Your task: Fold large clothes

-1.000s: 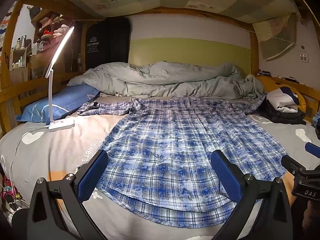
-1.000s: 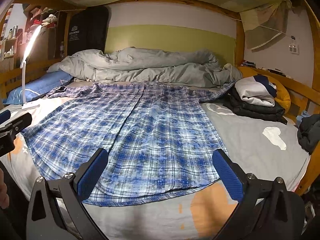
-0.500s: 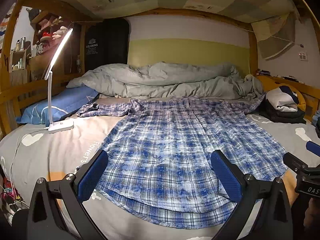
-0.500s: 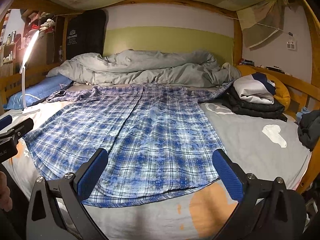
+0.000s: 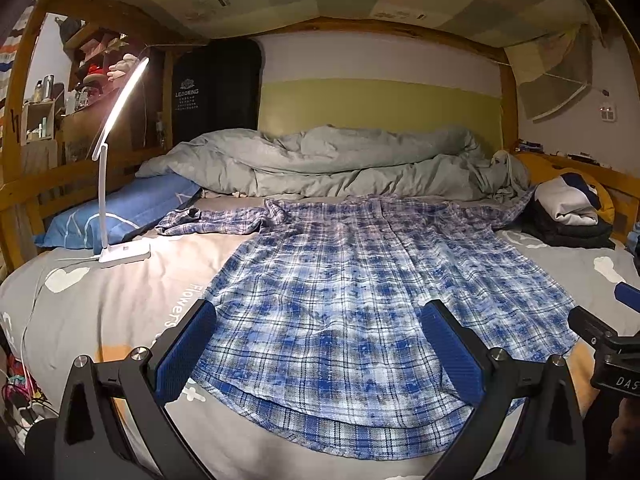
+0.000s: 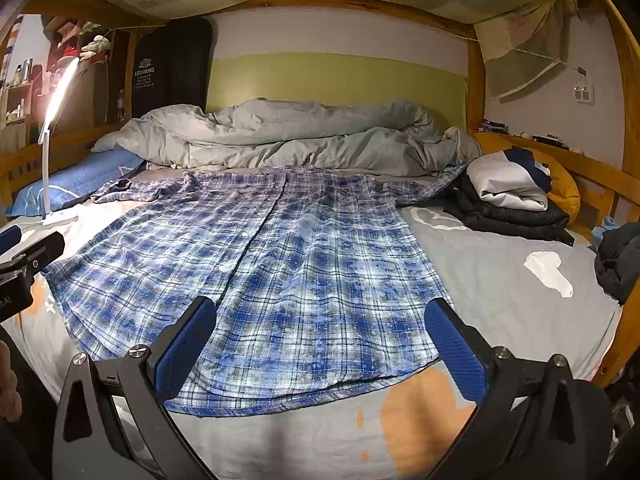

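A large blue and white plaid shirt (image 5: 352, 292) lies spread flat on the grey bed sheet (image 5: 104, 304), hem toward me, sleeves out to both sides at the far end. It also shows in the right wrist view (image 6: 280, 272). My left gripper (image 5: 320, 344) is open and empty, held above the shirt's hem. My right gripper (image 6: 320, 340) is open and empty above the hem's right part. Part of the right gripper shows at the right edge of the left wrist view (image 5: 612, 344), and part of the left gripper at the left edge of the right wrist view (image 6: 24, 264).
A lit white desk lamp (image 5: 116, 168) stands on the bed at left beside a blue pillow (image 5: 120, 212). A rumpled grey duvet (image 5: 332, 164) lies at the head. Folded clothes (image 6: 512, 200) are stacked at right, with a dark garment (image 6: 618, 260) at the edge. Wooden rails enclose the bed.
Both views have shifted slightly; the grippers have drawn back and risen a little above the hem. The shirt has not moved and both grippers stay open.
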Demonstrator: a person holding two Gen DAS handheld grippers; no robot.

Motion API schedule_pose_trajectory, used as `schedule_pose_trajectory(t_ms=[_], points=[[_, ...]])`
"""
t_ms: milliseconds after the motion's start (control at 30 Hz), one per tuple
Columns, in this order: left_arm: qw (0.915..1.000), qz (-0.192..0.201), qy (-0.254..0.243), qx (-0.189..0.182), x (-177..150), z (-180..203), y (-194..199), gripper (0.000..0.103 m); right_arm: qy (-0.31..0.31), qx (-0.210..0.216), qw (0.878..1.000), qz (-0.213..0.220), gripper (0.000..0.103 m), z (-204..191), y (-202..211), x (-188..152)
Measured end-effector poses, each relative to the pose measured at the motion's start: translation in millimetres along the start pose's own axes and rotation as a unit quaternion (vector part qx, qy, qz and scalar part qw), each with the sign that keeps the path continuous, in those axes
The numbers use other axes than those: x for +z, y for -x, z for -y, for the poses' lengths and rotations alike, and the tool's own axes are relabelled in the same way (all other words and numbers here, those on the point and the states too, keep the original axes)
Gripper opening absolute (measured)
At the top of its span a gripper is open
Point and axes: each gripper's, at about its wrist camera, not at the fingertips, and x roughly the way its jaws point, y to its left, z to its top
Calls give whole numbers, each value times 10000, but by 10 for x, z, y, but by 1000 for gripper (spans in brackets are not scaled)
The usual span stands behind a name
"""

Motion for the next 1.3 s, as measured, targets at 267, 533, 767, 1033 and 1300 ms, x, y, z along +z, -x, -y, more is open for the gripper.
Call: schedule_pose_trajectory(t_ms=[267,533,767,1033,1300], points=[[9998,61,-151,72,-18,14,36,103,49,-67,9999,69,103,-17,22,-9],[9999,75,-102,12,-15,18,70,103,44,-71,9999,87,103,-4,36,-13],[9999,91,-53,3,-4,-17,76,103,63,-88,9999,110,103,-4,41,-5],[9999,94,-35,13,-6,-13,78,103,53,-81,9999,107,103,-10,41,-9],[10000,69,-24,3,2,-6,73,103,73,-83,9999,108,103,-3,46,-10]])
